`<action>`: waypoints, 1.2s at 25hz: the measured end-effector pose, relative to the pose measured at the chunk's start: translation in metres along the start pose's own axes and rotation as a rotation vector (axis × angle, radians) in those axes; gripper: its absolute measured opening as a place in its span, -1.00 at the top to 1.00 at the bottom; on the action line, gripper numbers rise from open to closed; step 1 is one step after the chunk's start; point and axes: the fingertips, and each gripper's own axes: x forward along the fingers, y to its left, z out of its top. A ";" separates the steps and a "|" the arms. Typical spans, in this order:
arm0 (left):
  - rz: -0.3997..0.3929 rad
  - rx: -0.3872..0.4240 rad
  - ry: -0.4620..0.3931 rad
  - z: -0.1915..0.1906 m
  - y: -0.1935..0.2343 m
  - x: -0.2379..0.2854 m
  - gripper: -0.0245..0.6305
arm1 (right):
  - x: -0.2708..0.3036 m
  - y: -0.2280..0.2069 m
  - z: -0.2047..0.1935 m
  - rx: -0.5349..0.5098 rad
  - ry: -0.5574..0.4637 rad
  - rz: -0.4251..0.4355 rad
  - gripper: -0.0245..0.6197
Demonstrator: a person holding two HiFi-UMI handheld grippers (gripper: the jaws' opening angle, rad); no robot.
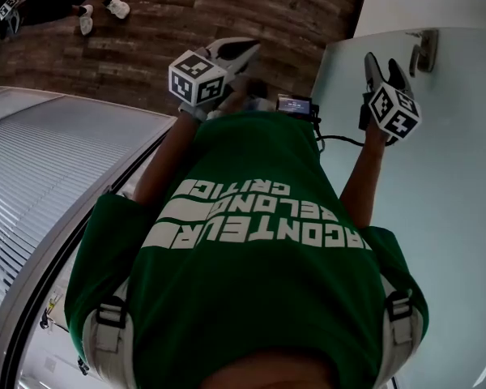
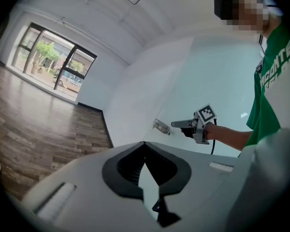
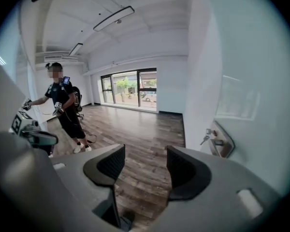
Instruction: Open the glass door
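Observation:
The frosted glass door [image 1: 437,177] fills the right side of the head view, with its metal handle [image 1: 424,51] near the top. My right gripper [image 1: 385,65] is held up just left of that handle, apart from it. In the right gripper view its jaws [image 3: 145,151] stand wide open with only floor between them. The handle [image 3: 221,141], with a key [image 3: 205,138] in its lock, lies off to the right. My left gripper [image 1: 247,49] is raised to the left of the door. Its tips [image 2: 145,144] meet, shut on nothing, and it looks towards the handle [image 2: 160,126].
A wall of white blinds [image 1: 49,168] runs along the left. Wooden floor [image 3: 135,129] stretches to large windows [image 3: 130,88] at the far end. Another person in dark clothes [image 3: 63,105] stands on the floor to the left, holding grippers.

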 end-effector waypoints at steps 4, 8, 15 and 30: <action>0.005 0.003 -0.034 0.012 -0.002 -0.018 0.89 | -0.026 0.046 0.026 -0.063 -0.047 0.117 0.20; 0.007 0.020 -0.079 0.026 -0.008 -0.035 0.89 | -0.042 0.086 0.051 -0.154 -0.142 0.209 0.51; 0.029 0.049 -0.155 0.047 -0.016 -0.060 0.89 | -0.043 0.156 0.067 -0.210 -0.251 0.385 0.94; 0.109 0.024 -0.184 0.038 -0.007 -0.101 0.89 | -0.040 0.243 0.047 -0.365 -0.185 0.558 0.95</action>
